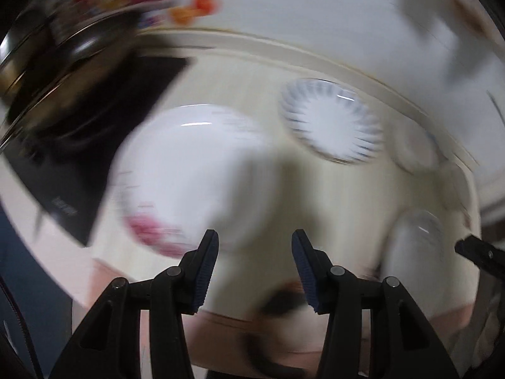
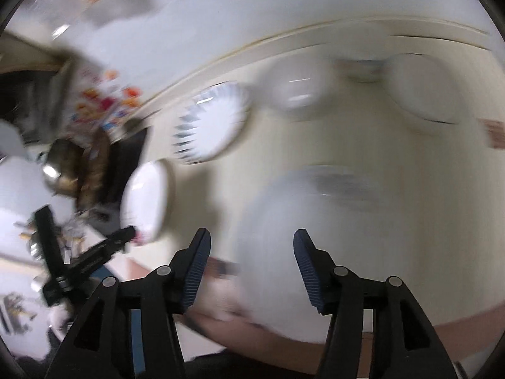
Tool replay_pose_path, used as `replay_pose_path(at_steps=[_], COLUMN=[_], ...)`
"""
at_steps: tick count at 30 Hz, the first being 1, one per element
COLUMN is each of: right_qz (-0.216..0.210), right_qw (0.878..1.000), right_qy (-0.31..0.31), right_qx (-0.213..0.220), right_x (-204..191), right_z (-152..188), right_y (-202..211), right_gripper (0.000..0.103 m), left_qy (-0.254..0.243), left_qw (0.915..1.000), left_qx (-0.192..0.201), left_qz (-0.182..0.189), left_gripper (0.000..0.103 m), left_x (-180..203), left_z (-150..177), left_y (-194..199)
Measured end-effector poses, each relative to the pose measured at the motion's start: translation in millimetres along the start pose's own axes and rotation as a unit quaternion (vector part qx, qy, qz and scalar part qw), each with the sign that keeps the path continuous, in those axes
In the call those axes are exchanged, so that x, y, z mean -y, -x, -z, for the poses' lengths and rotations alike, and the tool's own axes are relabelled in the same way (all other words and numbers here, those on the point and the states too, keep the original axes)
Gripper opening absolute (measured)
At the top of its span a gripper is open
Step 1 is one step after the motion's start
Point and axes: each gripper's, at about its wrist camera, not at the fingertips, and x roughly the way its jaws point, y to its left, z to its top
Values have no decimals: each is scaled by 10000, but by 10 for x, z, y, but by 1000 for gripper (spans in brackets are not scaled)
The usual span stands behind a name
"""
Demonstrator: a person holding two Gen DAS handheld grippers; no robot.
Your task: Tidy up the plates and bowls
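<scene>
Both tongs over the table (image 1: 315, 195), jaws apart, empty.
My left tongs (image 1: 255, 243) sit nearest the white plate (image 1: 189, 170), ahead-left.

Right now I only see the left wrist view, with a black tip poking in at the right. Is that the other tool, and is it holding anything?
Observer: Yes, that's the right gripper. Its jaws stand wide open, with nothing clamped.
Operator: What's in front of it?
Observer: A large white dish, heavily blurred, just beyond the jaws.
Operator: Anything further back?
Observer: A pale dish, farther off to the right, too blurred to say more.
</scene>
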Motion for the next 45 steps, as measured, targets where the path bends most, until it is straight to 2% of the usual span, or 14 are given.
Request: replay_pose_path(at_steps=[5,8,11,15,16,19,20,21,26,33,40,45], right_qz=[-189,-156,-124,-21,-27,-30,-51,0,124,137,65,43], right_qw=[9970,9941,9935,9942,9945,9937,9934,9931,9932,9940,9960,9975], right_qy=[563,767,659,572,541,440,419,434,593,569,579,548], right_qx=[-496,-755,-919,-907,-898,-1026,-1067,-1093,-996,-919,-679,-453], right_x=[-832,-1159,-1332,-1370,-1387,-1367,-1357,-1370,-1341,-1224,-1083,-864], right_z=[-161,-260,-404,-528,-554,-588,-590,-591,-558,-548,-582,-565], right_y=[-985,-1518,-1957,-2272,-2344,-2551,-2592,-2634,-2592,-2406,-1890,-1363], right_gripper=[58,58,58,57,55,39,30,26,21,21,21,21], left_qy=[600,675,648,446,401,305,296,279,251,92,-122,-437], left_qw=[9974,9961,9960,9973,9977,9980,9984,9986,9990,9997,9997,9982], left_qx=[-93,-136,-164,-285,-327,-480,-459,-438,-370,-217,13,189], left_qz=[-398,-545,-591,-500,-446,-263,-146,-117,-88,-19,194,354], left_gripper=[46,46,46,46,46,44,35,32,32,32,32,32], left_x=[-836,-1088,-1222,-1244,-1253,-1239,-1237,-1209,-1198,-1056,-632,-164], left_z=[-231,-400,-540,-721,-742,-772,-777,-745,-692,-580,-594,-563], left_y=[-313,-520,-709,-944,-988,-1105,-1134,-1088,-1052,-751,-394,-161])
